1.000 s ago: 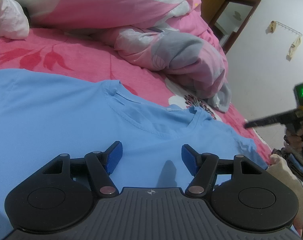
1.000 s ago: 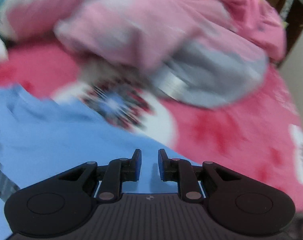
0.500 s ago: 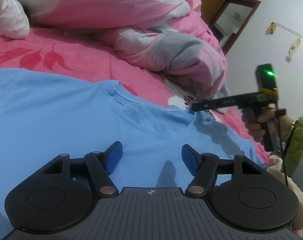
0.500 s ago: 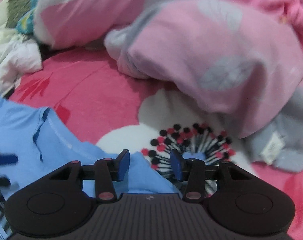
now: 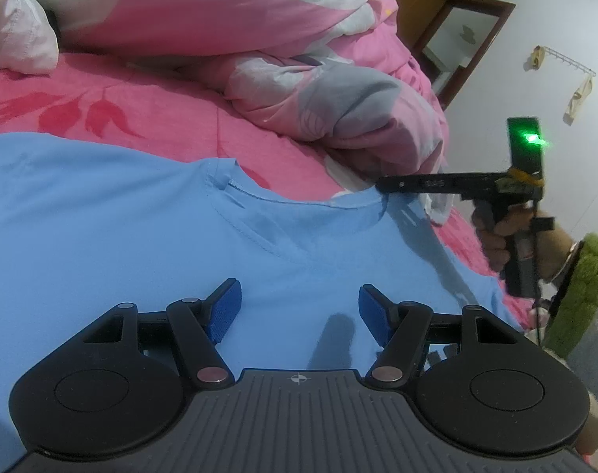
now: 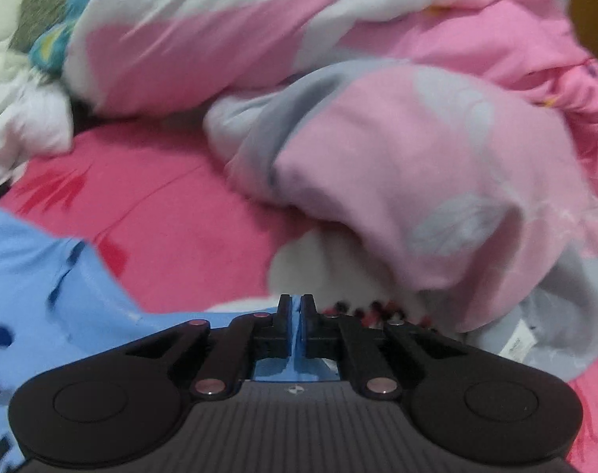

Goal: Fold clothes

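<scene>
A light blue T-shirt [image 5: 121, 236] lies spread on the pink bed, its collar [image 5: 291, 205] facing the quilt. My left gripper [image 5: 299, 311] hovers open over the shirt's chest, nothing between its blue pads. In the left wrist view the right gripper [image 5: 381, 186] reaches in from the right, its tip at the collar's right end, held by a hand [image 5: 507, 236]. In the right wrist view the right gripper [image 6: 296, 315] is shut on a thin fold of the blue T-shirt [image 6: 42, 283] at that edge.
A bunched pink, white and grey quilt [image 5: 318, 90] lies just beyond the collar, and fills the right wrist view [image 6: 397, 157]. A white pillow [image 5: 11, 39] sits far left. The pink floral sheet [image 5: 141, 118] shows between. A wooden cabinet [image 5: 456, 23] stands by the wall.
The right gripper has swung in to the collar's right end and gone from open to shut on the fabric. My left gripper has stayed still and open.
</scene>
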A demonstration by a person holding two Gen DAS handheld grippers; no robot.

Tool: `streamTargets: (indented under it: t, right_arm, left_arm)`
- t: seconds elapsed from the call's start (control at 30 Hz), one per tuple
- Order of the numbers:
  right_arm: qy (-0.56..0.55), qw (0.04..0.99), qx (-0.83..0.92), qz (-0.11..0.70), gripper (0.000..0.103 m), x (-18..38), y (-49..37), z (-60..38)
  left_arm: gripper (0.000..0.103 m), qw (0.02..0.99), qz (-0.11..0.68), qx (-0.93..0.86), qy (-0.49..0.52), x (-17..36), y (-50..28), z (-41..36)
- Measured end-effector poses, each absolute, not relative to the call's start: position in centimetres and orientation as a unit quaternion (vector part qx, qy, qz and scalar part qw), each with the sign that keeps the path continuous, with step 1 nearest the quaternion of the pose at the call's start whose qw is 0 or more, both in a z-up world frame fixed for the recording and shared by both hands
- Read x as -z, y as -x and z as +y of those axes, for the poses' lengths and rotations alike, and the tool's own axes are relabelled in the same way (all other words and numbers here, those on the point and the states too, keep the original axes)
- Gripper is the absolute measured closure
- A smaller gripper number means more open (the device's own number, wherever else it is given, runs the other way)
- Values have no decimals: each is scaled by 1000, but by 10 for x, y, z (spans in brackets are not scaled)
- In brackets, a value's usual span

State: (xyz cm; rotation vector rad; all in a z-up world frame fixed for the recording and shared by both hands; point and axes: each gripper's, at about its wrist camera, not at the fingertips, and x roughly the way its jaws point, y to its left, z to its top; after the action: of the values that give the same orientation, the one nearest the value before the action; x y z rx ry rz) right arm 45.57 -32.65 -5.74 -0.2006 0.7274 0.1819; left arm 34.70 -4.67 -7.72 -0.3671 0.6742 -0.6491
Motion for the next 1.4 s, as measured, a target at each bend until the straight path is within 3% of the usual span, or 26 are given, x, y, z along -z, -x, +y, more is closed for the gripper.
streamTargets:
  t: [0.17,0.2,0.23,0.3,0.37,0.6,0.73,0.87,0.97,1.13,1.23,1.4]
  right_arm:
    - [66,927,-55,366,98,94,-464,-334]
    - [56,930,-51,359,94,93,-463,-337]
    - [40,932,-40,357,82,90,-463,-341]
    - [27,939,-14,343,70,82,-459,-345]
    - [30,947,10,320,70,71,-452,-348]
    - [39,921,-226,315,71,42,-428,-296]
    - [77,858,-322,394,73,72,-453,-244]
    - [113,876,-281,375,75,88,-483,-226]
    - [78,924,-153,340,74,59,-490,-258]
    - [4,944,-115,310,74,2,-453,-341]
    - [27,931,-109,347,73,0,-419,-366]
    - [13,895,-52,442,74,55,-411,-397]
  left_arm:
    - [37,876,323,312,176,77,-348,-46]
    - [37,876,324,312,176,77,-348,-46]
    - [37,876,324,312,176,77,-348,-46]
    - [37,876,324,312,176,77,-348,-46]
    - [37,876,324,312,176,77,-348,-47]
    - [37,876,324,312,176,77,-348,-46]
    - [37,875,323,313,181,79,-348,-44]
    - [37,870,322,318,196,80,-350,-40]
    - [37,870,322,318,196,80,-350,-40]
    - [37,870,323,317,194,80,-350,-41]
    - [37,870,324,317,193,79,-350,-41]
    - [37,869,323,319,198,81,-350,-39]
